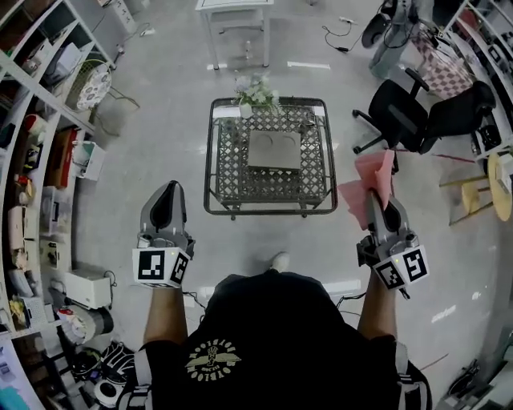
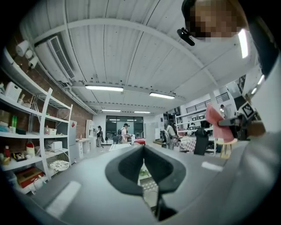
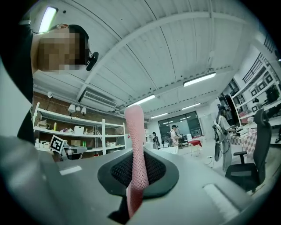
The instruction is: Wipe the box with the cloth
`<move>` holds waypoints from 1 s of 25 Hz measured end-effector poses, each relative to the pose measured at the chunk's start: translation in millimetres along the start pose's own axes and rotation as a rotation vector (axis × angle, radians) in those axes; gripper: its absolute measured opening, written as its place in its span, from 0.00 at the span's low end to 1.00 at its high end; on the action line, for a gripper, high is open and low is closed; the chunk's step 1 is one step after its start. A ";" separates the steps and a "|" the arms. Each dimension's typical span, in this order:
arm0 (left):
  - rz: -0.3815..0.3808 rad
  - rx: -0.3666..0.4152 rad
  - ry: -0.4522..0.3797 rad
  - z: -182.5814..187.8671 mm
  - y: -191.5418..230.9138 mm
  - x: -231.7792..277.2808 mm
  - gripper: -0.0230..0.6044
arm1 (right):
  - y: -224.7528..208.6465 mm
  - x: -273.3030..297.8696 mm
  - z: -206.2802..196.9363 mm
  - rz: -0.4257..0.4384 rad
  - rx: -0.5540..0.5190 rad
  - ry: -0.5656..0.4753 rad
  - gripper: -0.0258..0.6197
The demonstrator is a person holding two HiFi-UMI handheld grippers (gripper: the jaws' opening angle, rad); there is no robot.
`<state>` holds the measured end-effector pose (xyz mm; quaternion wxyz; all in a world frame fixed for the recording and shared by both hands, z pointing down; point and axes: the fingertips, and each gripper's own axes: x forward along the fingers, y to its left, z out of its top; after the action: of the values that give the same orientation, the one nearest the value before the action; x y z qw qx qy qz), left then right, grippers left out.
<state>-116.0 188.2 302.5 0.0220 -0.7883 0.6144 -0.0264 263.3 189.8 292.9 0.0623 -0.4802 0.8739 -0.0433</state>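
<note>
A flat grey box (image 1: 274,149) lies in the middle of a low wire-mesh table (image 1: 212,164), ahead of me on the floor. My right gripper (image 1: 373,198) is raised at the table's right, well short of the box, and is shut on a pink cloth (image 1: 369,178). In the right gripper view the cloth (image 3: 134,132) stands up between the pads of the gripper (image 3: 135,163). My left gripper (image 1: 170,189) is held up to the left of the table, shut and empty; its pads meet at the tips (image 2: 142,150). The left gripper view also catches the cloth (image 2: 215,123).
A pot of flowers (image 1: 256,94) stands at the table's far edge. Storage shelves (image 1: 36,152) line the left wall. Two black office chairs (image 1: 405,112) and a wooden stool (image 1: 498,186) are at the right. A white table (image 1: 234,10) is further back. People stand in the distance (image 3: 175,135).
</note>
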 end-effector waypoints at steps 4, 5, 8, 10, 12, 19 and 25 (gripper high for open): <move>0.061 0.002 -0.006 5.0 -0.6 8.2 0.04 | -21.6 16.0 -0.8 0.056 -0.003 0.006 0.07; 0.068 0.001 -0.004 5.2 0.8 9.7 0.04 | -23.0 21.0 -1.1 0.065 -0.005 0.009 0.07; 0.084 0.000 0.009 2.0 6.5 9.2 0.04 | -20.3 36.4 -3.3 0.091 0.003 0.019 0.07; 0.100 -0.001 0.021 -2.7 9.1 8.0 0.04 | -19.4 46.0 -6.8 0.112 0.009 0.025 0.07; 0.109 -0.002 0.028 -6.7 11.1 9.7 0.04 | -20.5 55.6 -9.7 0.127 0.014 0.029 0.07; 0.090 0.002 0.024 -4.7 38.6 28.8 0.04 | -11.9 82.3 -15.5 0.120 0.027 0.040 0.07; 0.022 0.009 0.018 1.1 54.7 59.7 0.04 | -4.5 98.1 -17.0 0.077 0.019 0.056 0.07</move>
<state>-154.3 117.0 298.6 0.0204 -0.7812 0.6229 -0.0363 212.4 104.8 303.7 0.0441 -0.4443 0.8926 -0.0627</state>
